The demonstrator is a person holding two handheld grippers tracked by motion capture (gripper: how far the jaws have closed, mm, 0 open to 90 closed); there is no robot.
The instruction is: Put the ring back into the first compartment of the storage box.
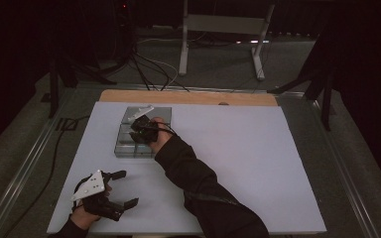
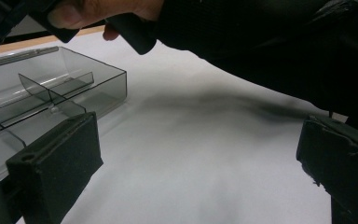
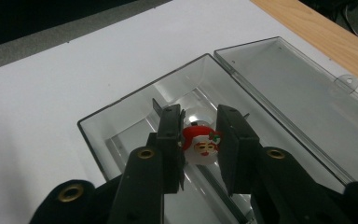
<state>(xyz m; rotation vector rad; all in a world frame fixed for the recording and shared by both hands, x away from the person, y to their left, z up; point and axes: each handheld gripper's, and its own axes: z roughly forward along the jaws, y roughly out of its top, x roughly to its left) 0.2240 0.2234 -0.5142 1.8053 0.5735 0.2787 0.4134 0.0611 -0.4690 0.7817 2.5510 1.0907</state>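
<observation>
One Santa charm (image 3: 201, 145), one clear box (image 3: 121, 112), perhaps four compartments.

The place reads as a lab or recording studio set up for capture work, not a home. A white counter (image 1: 238, 163) with a wooden far edge is the landmark. Around the counter hang dark curtains, leaving the room dim beyond it. Behind the counter, on grey carpet, stand the white legs of a metal frame (image 1: 223, 29), and black cables (image 1: 149, 69) trail across the floor toward it. Metal rails (image 1: 25, 173) run along both sides of the counter.
</observation>
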